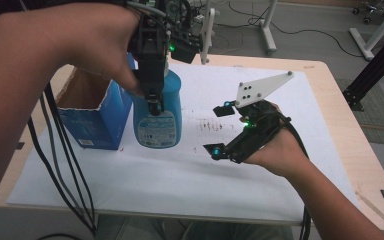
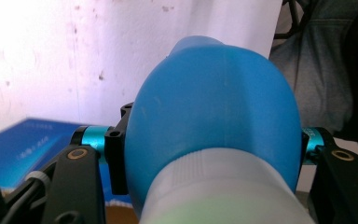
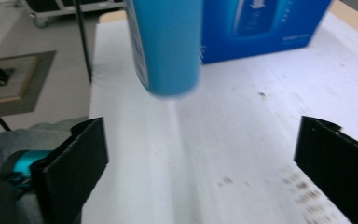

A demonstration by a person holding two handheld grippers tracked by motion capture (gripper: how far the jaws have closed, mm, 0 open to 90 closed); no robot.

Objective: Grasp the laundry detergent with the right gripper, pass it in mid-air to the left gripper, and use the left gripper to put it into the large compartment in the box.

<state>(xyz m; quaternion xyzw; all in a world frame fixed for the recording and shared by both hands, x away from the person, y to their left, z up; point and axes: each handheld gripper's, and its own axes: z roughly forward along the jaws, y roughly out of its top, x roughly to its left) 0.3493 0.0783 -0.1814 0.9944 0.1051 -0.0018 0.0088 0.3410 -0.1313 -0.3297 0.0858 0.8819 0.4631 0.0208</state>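
My left gripper (image 1: 152, 102) has its fingers clamped on the blue bottle's (image 1: 157, 117) upper body, bottle hanging below them. Smooth, rigid plastic, likely slippery and weighty; grip at the shoulder. Right gripper (image 1: 220, 131) fingers wide, empty.

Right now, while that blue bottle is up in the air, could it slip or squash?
Probably not squash much: the blue bottle keeps its rounded shape between the left gripper pads. It might slip, since its plastic looks smooth and curved. Stood down, its tall, narrow body could tip.
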